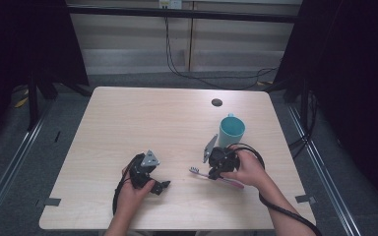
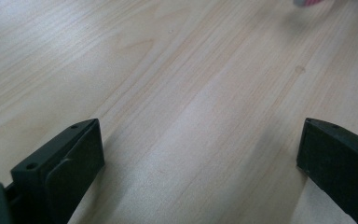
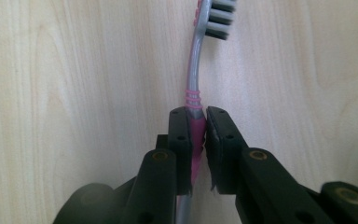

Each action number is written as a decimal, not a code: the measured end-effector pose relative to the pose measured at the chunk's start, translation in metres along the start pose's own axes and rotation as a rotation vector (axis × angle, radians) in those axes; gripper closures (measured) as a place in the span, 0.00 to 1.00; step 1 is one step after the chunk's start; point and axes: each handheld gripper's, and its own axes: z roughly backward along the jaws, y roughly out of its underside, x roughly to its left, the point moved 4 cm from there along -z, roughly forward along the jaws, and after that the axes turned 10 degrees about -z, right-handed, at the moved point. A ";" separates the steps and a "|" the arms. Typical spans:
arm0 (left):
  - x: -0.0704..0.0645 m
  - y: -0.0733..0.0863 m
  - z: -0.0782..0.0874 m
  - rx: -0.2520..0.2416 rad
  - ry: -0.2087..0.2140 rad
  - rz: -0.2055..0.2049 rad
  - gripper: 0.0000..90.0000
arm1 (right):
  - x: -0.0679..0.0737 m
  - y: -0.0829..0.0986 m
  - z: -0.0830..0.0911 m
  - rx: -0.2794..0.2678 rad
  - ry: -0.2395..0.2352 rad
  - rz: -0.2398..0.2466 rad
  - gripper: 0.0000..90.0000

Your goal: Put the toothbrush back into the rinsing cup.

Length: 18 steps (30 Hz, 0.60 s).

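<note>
High view: right gripper (image 1: 215,170) right of centre, clamped on a pink toothbrush (image 1: 229,181) lying on the table (image 1: 128,118), bristles pointing left; teal cup (image 1: 232,131) just above. Left gripper (image 1: 158,187) lower centre, empty.

Left gripper view: jaws spread wide over bare wood, nothing between; pink blur at upper right edge.

Right gripper view: jaws closed on the pink handle just below its ribbed collar, grey neck and bristle head (image 3: 220,17) running to the top edge. Probably light, stiff, slick; best gripped at the thicker handle.
</note>
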 end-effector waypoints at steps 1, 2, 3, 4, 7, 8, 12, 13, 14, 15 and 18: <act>0.000 0.000 0.000 0.000 0.000 0.000 0.00 | 0.000 0.000 0.002 -0.011 0.005 -0.007 0.90; 0.000 0.000 0.000 0.001 0.000 -0.001 0.00 | -0.001 0.000 0.004 -0.027 0.007 -0.011 0.90; 0.000 0.000 0.000 0.003 0.001 0.000 0.00 | -0.001 0.000 0.007 -0.035 -0.001 -0.023 0.90; 0.000 0.000 0.000 0.000 0.000 0.000 0.00 | -0.002 0.001 0.009 -0.049 0.011 -0.022 0.90; 0.000 0.000 0.000 0.000 -0.001 0.000 0.00 | -0.004 0.002 0.015 -0.082 0.014 -0.050 0.90; 0.000 0.000 0.000 0.001 -0.002 -0.002 0.00 | -0.005 0.003 0.018 -0.090 0.004 -0.055 0.90; 0.000 0.000 0.000 0.001 0.000 -0.001 0.00 | -0.007 0.004 0.026 -0.125 0.011 -0.074 0.90; 0.000 0.000 0.000 0.001 0.000 -0.001 0.00 | -0.007 0.004 0.026 -0.125 0.011 -0.074 0.90; 0.000 0.000 0.000 0.001 0.000 -0.001 0.00 | -0.008 0.004 0.027 -0.131 0.014 -0.067 0.90; 0.000 0.000 0.000 0.005 0.000 -0.002 0.00 | -0.008 0.004 0.029 -0.143 0.019 -0.061 0.90; 0.000 0.000 0.000 0.004 0.000 -0.005 0.00 | -0.011 0.004 0.035 -0.177 0.028 -0.071 0.90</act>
